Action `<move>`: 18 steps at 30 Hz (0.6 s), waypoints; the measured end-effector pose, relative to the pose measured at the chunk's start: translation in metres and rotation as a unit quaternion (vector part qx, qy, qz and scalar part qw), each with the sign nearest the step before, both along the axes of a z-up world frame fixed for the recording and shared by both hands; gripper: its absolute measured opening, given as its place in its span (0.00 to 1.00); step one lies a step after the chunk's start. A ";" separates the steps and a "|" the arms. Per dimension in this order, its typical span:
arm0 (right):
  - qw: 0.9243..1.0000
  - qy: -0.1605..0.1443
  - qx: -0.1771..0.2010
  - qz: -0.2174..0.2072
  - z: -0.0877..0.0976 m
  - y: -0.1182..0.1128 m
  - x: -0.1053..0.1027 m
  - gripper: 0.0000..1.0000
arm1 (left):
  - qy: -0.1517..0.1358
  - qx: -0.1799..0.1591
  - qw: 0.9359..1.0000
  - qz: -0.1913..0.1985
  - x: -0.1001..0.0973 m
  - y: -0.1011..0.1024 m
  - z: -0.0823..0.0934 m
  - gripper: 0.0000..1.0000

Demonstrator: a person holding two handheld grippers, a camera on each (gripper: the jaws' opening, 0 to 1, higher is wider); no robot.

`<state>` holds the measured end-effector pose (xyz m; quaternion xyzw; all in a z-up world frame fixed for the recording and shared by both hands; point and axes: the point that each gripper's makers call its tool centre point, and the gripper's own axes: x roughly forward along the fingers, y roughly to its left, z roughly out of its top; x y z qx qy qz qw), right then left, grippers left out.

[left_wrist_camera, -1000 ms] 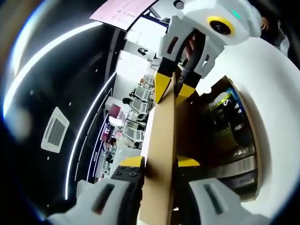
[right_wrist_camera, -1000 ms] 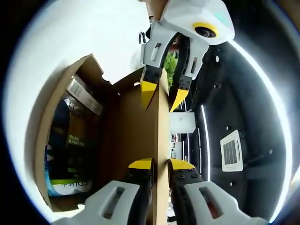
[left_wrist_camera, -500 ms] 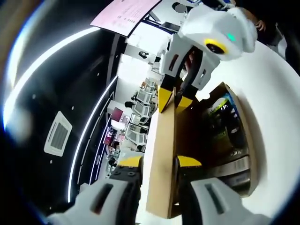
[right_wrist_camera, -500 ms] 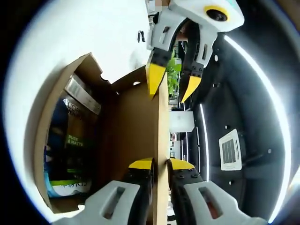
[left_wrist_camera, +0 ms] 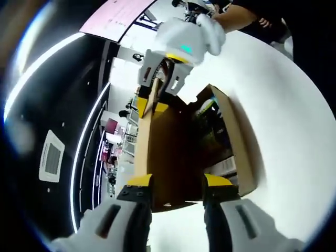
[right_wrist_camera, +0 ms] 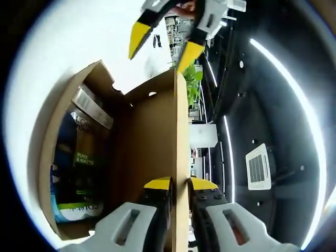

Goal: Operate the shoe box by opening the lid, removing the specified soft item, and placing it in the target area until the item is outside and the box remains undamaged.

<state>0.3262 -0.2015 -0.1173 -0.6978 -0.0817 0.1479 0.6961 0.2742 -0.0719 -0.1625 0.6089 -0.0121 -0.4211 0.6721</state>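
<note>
Shoe box [right_wrist_camera: 79, 157] of brown cardboard rests open on the white table [left_wrist_camera: 294, 131], its lid [right_wrist_camera: 157, 136] raised. A dark printed packet [right_wrist_camera: 79, 163] lies inside the box. The right gripper [right_wrist_camera: 178, 184] is clamped on the lid's free edge. The left gripper [left_wrist_camera: 176, 181] stands with its jaws spread, free of the lid.

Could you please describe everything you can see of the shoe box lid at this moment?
The shoe box lid is a plain brown cardboard flap, raised upright and seen nearly edge-on. It remains attached to the open shoe box, whose dark packaged contents are exposed beside it. The right gripper pinches its free edge. The left gripper is open and off the lid.
</note>
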 end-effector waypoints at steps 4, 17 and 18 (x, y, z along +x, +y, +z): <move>1.000 0.001 0.000 0.000 0.000 0.000 -0.001 0.10 | 0.047 -0.004 0.999 0.015 0.002 0.004 -0.024 0.44; 1.000 0.002 0.002 0.000 -0.001 -0.001 -0.002 0.10 | 0.125 0.025 0.992 0.026 0.005 0.004 -0.086 0.50; 1.000 0.002 0.002 0.001 -0.001 -0.001 -0.002 0.10 | 0.127 0.026 0.991 0.027 0.006 0.005 -0.088 0.50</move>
